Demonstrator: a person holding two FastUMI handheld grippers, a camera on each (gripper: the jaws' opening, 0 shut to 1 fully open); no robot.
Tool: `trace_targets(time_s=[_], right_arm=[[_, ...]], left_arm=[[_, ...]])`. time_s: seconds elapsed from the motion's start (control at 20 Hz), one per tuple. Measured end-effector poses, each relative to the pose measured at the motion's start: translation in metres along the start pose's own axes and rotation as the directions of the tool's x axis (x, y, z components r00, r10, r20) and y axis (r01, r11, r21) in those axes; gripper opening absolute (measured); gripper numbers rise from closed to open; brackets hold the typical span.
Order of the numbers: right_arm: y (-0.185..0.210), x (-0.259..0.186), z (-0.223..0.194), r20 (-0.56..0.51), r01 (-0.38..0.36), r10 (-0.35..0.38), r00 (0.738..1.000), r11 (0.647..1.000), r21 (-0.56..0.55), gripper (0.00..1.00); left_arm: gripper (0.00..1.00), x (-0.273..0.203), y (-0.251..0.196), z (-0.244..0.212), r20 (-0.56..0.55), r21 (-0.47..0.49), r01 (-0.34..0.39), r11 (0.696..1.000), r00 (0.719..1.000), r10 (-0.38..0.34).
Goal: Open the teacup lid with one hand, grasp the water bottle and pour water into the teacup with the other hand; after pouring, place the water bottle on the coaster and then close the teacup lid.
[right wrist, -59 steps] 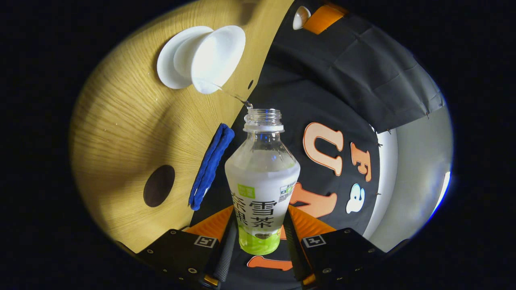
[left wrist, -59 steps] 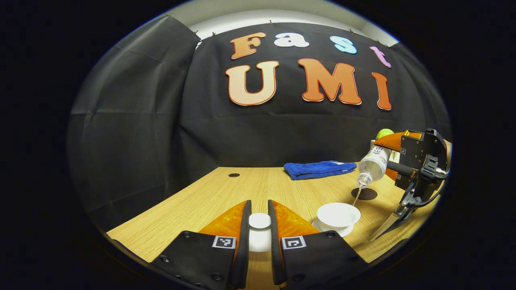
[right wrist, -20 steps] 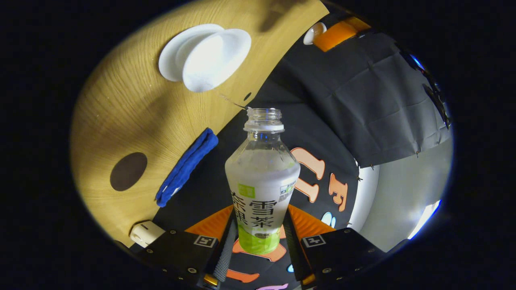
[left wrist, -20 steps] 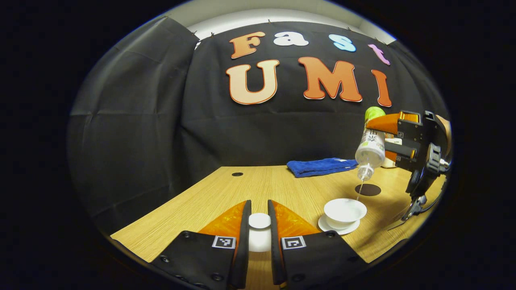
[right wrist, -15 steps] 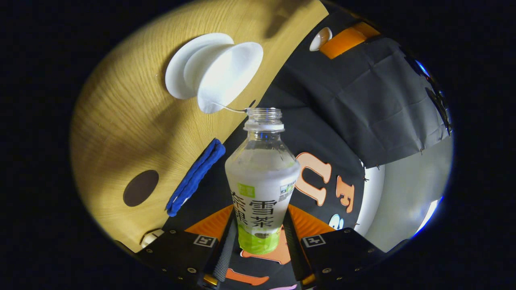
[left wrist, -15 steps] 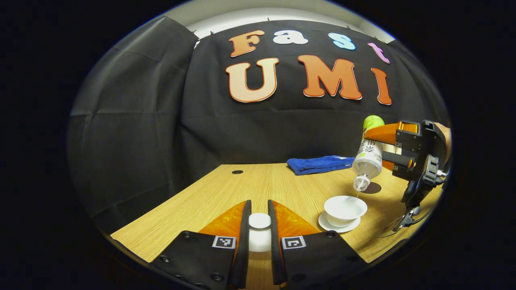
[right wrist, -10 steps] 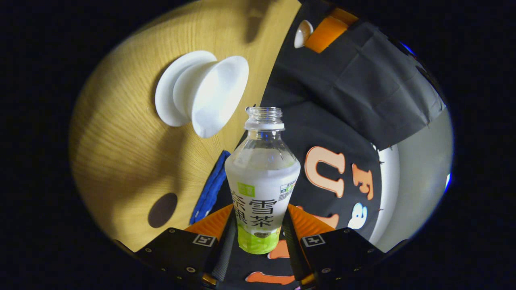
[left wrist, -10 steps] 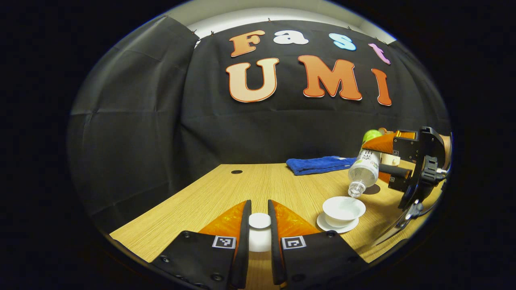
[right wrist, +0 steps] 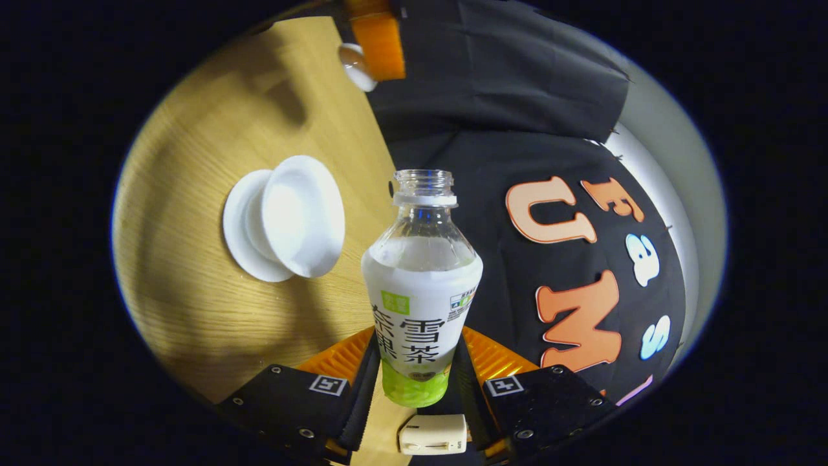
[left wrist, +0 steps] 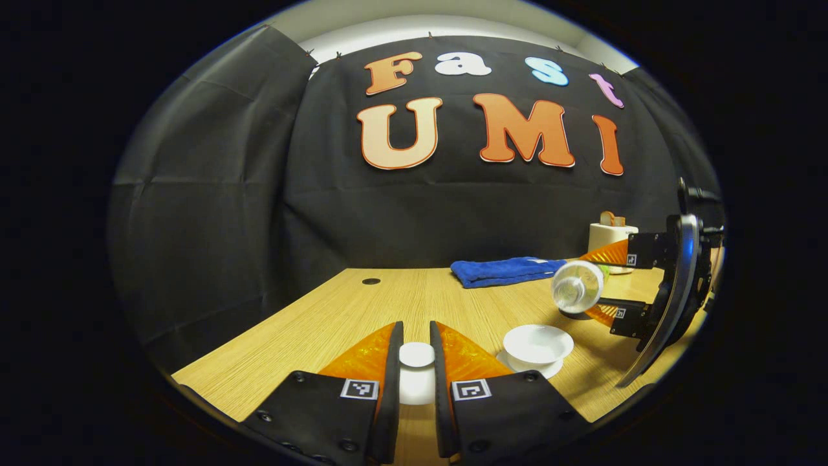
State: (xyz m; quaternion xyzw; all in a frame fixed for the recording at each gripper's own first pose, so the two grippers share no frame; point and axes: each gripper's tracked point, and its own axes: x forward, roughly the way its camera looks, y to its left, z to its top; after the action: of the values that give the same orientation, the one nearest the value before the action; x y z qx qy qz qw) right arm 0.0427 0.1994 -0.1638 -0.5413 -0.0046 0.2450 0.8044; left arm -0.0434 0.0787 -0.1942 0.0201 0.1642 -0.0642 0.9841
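Since the pour a moment ago, the right gripper (right wrist: 414, 388) has swung the clear plastic water bottle with its white-and-green label (right wrist: 420, 291) back from the white porcelain teacup on its saucer (left wrist: 537, 342), no stream running, and it now lies near level above the light wooden table (left wrist: 388, 304). Pinched low on its body and uncapped, it could dribble if the neck dips while travelling to the coaster, which hides behind the bottle. The left gripper (left wrist: 416, 369) pinches the white teacup lid (left wrist: 416, 355) above the table; the cup's water level is hard to make out.
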Motion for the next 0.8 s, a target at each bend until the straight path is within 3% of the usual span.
trace_targets(time_s=[0.15, 0.3, 0.55, 0.8], right_arm=[[-0.022, 0.005, -0.012, -0.026, 0.034, -0.029, 0.999, 0.978, 0.204, 0.63], [-0.052, 0.008, -0.033, -0.091, 0.135, -0.107, 0.99, 0.906, 0.402, 0.63], [-0.052, 0.017, -0.066, -0.163, 0.166, -0.071, 0.984, 0.693, 0.701, 0.63], [-0.044, 0.014, -0.078, -0.17, 0.163, -0.031, 0.985, 0.489, 0.857, 0.63]], left_arm=[[0.27, 0.001, -0.004, 0.0, -0.002, -0.007, 0.005, 1.0, 1.0, -0.005], [0.28, 0.0, -0.007, 0.0, -0.002, 0.0, 0.001, 1.0, 1.0, -0.001], [0.28, 0.0, -0.01, -0.003, -0.012, 0.007, -0.003, 1.0, 1.0, 0.003], [0.27, 0.003, -0.01, -0.007, -0.023, 0.013, -0.021, 1.0, 1.0, 0.021]])
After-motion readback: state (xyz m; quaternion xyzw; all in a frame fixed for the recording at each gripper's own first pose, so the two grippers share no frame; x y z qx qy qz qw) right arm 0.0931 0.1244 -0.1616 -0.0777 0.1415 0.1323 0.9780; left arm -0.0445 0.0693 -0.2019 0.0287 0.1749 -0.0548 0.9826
